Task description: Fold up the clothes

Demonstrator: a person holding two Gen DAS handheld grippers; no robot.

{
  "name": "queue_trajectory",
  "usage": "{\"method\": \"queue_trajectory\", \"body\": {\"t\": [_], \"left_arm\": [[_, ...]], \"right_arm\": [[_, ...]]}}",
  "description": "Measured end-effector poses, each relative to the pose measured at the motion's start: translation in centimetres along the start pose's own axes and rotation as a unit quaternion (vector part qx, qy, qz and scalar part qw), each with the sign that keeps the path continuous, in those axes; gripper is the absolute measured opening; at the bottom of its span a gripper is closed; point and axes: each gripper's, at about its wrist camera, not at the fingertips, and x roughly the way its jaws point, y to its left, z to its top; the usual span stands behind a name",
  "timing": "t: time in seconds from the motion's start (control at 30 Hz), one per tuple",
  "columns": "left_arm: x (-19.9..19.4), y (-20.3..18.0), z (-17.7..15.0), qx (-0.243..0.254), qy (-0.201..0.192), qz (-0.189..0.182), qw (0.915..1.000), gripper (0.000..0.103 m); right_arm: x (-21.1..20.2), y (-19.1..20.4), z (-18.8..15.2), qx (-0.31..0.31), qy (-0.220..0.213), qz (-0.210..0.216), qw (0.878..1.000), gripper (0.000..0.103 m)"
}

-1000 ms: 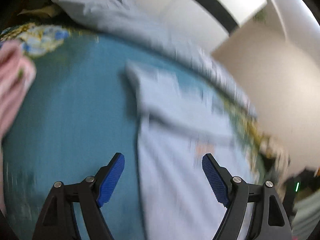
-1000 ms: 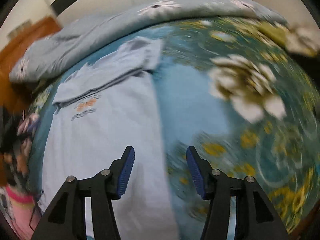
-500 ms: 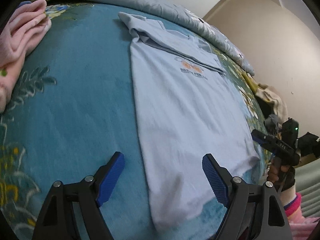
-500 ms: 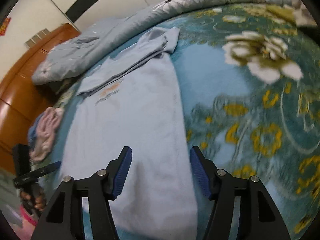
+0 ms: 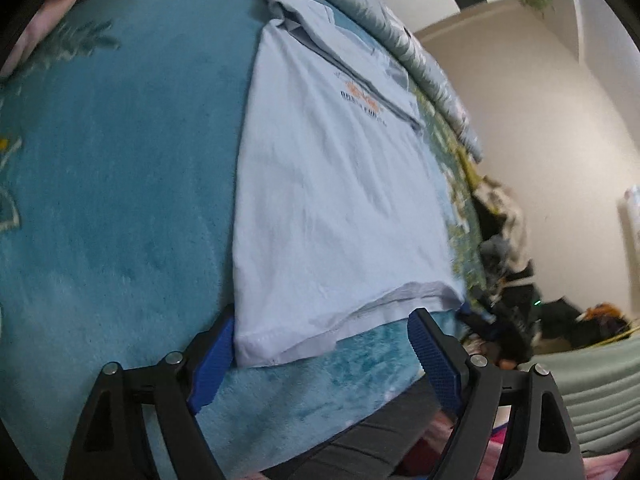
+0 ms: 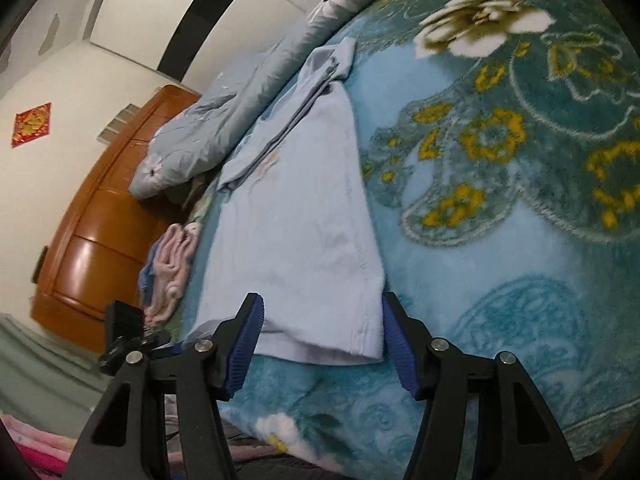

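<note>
A: One bed, its teal flowered blanket spread flat, carries one pale blue shirt lying front-up, sleeves already folded across the chest, hem toward the near edge.

B: And the grippers?

A: Two. The left gripper sits at the hem's left corner, jaws wide, with nothing held; the cloth lies between them. The right gripper brackets the hem's right corner, jaws also wide, the fabric just inside its pads.

B: How will the shirt behave?

A: Likely light, soft and limp, prone to sagging and wrinkling. It looks best taken at the two hem corners, pinching both layers, then carried up toward the collar.

B: Anything else counted?

A: One grey duvet bunched along the far side, one wooden headboard, one pink garment heaped well apart from the shirt, and one red wall ornament.
</note>
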Motion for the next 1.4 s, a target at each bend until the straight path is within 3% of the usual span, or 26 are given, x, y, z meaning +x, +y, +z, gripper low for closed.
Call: {"method": "queue_trajectory", "body": {"t": [0.17,0.3,0.5,0.57,0.77,0.83,0.9,1.0,1.1,1.4], "left_arm": [[-0.2,1.7,0.8,-0.068,-0.015,-0.058,0.9959,0.086],[0.3,1.1,1.0,-0.069,-0.023,-0.057,0.9957,0.086],[1.1,0.4,0.0,-0.058,-0.003,-0.077,0.9954,0.084],[0.9,0.6,0.0,-0.061,-0.005,-0.079,0.995,0.084],[0.8,0.6,0.1,-0.065,-0.015,-0.06,0.996,0.082],[0.7,0.6,0.1,-0.063,-0.019,-0.049,0.9966,0.073],[0.7,0.9,-0.1,-0.068,-0.021,-0.036,0.9968,0.035],[0.8,2.2,-0.6,-0.098,-0.026,-0.028,0.9945,0.014],[0.4,2.8,-1.1,-0.107,-0.037,-0.026,0.9932,0.005],[-2.8,1.8,-3.7,-0.055,-0.055,-0.009,0.997,0.003]], "right_arm": [[0.6,-1.0,1.3,0.03,0.001,0.044,0.999,0.061],[1.1,-1.3,2.0,0.052,-0.005,0.064,0.997,0.06],[0.7,-2.0,0.0,0.061,0.012,0.067,0.996,0.024],[0.7,-2.4,-0.3,0.067,0.013,0.065,0.996,0.019],[1.7,-2.5,1.3,0.084,0.008,0.056,0.995,0.019],[2.2,-2.4,1.5,0.087,0.007,0.057,0.995,0.018],[2.3,-2.2,1.4,0.087,0.004,0.053,0.995,0.018],[2.2,-2.3,1.0,0.099,0.005,0.048,0.994,0.011],[1.7,-2.3,0.7,0.1,0.004,0.028,0.995,0.005],[-0.8,0.3,-1.5,0.05,-0.004,0.016,0.999,0.003]]}}
